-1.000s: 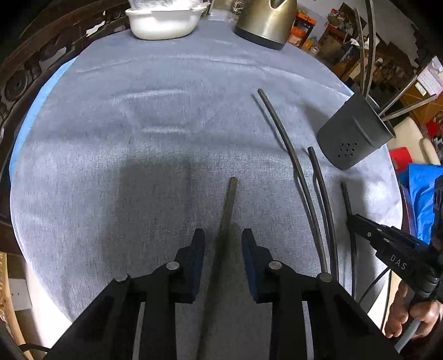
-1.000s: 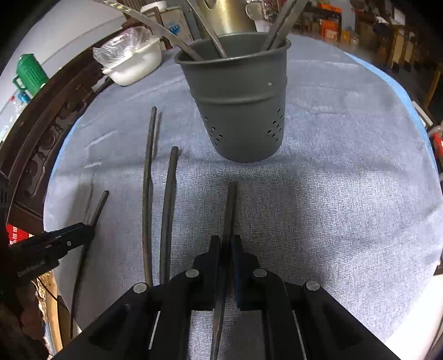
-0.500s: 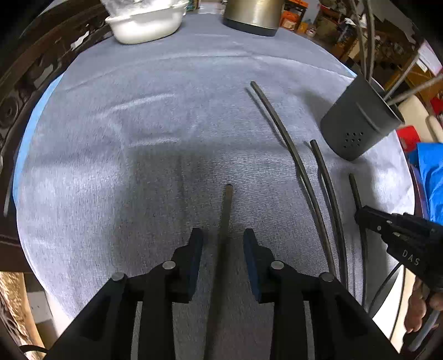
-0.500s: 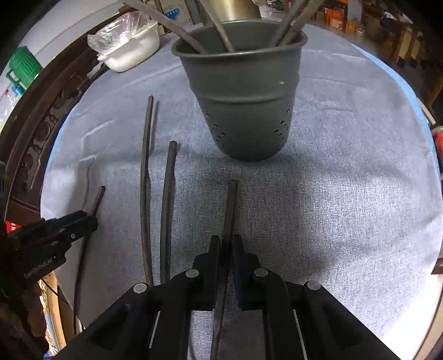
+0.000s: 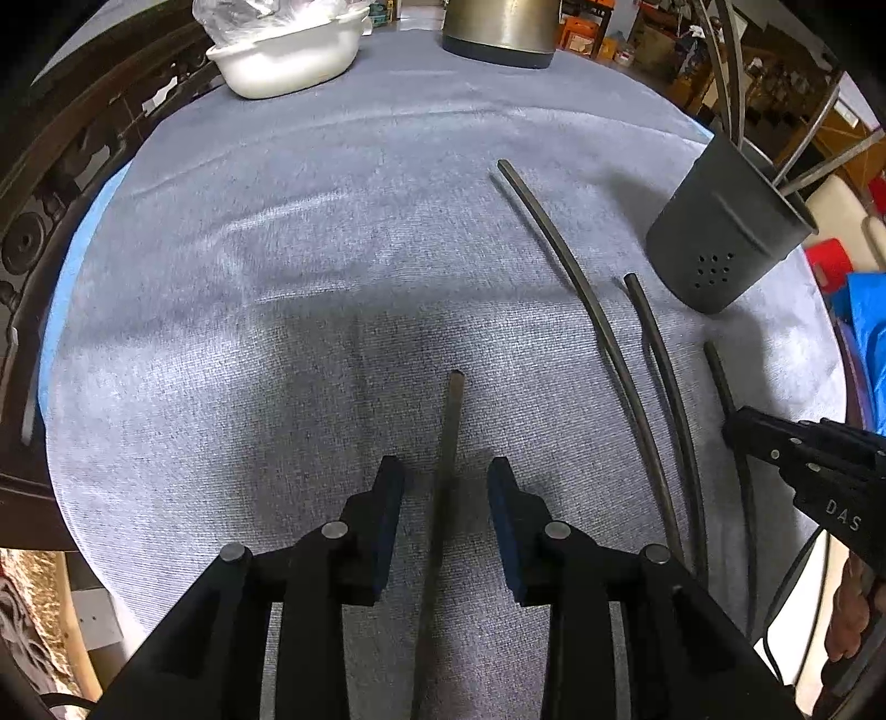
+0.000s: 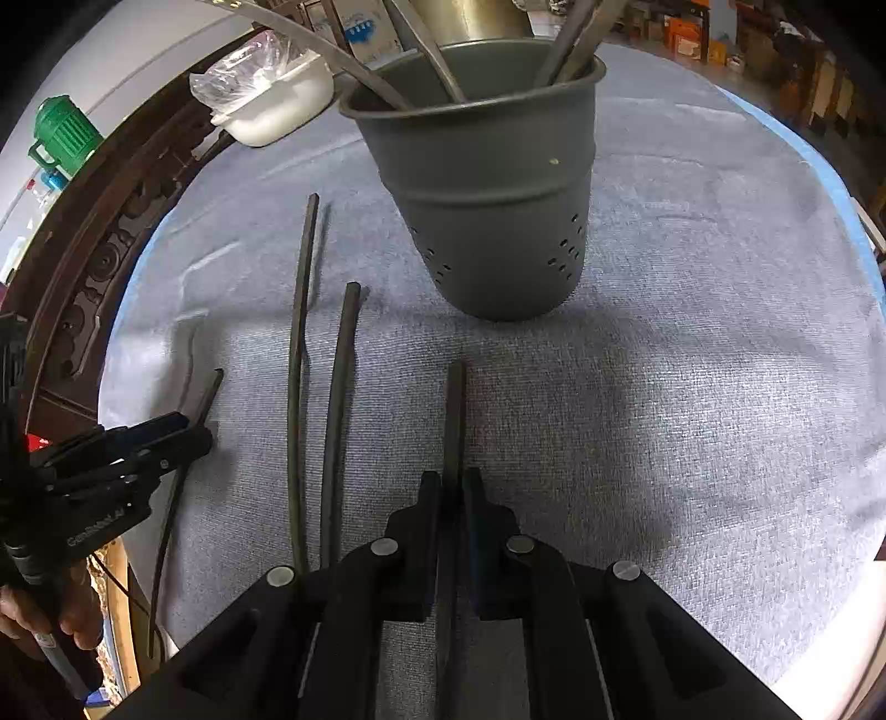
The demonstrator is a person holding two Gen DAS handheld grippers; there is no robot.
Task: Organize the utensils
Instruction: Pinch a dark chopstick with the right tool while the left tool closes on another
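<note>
My left gripper [image 5: 446, 487] is open, its jaws on either side of a dark utensil handle [image 5: 449, 421] that lies on the grey cloth. My right gripper [image 6: 453, 487] is shut on another dark utensil handle [image 6: 455, 410], which points toward the grey perforated holder [image 6: 487, 188] holding several utensils. The holder also shows in the left wrist view [image 5: 725, 232], far right. Two long dark utensils [image 6: 299, 343] [image 6: 340, 365] lie side by side between the grippers. In the left wrist view they [image 5: 581, 288] [image 5: 659, 354] lie right of my left gripper.
A white bowl with a plastic bag [image 5: 288, 50] and a metal pot [image 5: 498, 27] stand at the table's far edge. A carved wooden chair back [image 5: 50, 183] borders the left. The cloth's front edge [image 6: 819, 653] is close.
Both grippers have moved forward and a little lower; the holder looms larger in the right wrist view. The left stays open around its handle, the right stays shut on its own.
</note>
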